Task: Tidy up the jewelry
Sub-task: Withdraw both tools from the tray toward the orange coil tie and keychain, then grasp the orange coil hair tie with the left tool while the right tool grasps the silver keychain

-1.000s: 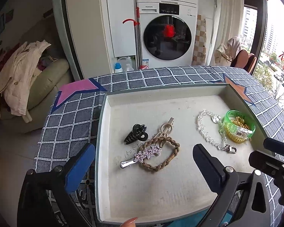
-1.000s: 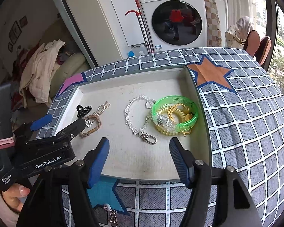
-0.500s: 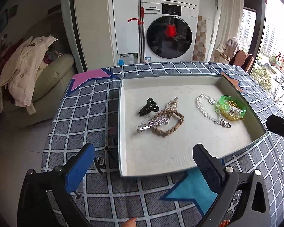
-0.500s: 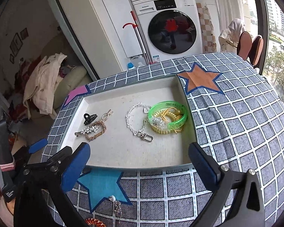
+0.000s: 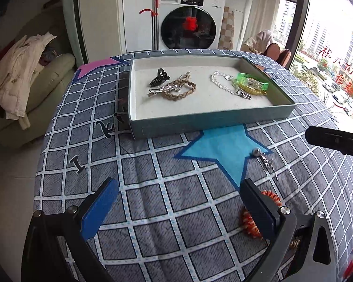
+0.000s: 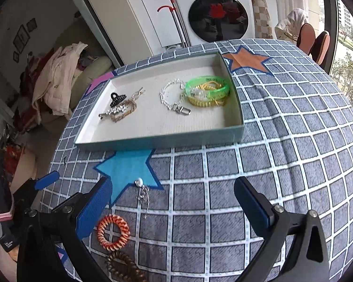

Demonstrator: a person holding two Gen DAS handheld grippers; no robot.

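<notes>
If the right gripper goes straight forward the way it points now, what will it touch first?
Probably the bare checked tablecloth. The right gripper is open and empty, and the silver pendant chain lies left of centre.

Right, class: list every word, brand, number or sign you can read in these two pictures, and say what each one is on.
"Panasonic": front panel of the washing machine, small but legible.
"I" and "ki...": black letters on the checked tablecloth; the rest runs under the tray.
Red Chinese characters on the window: I cannot read them with confidence.
White lettering on the left gripper's body, and print on the green bangle: too small to read.
</notes>
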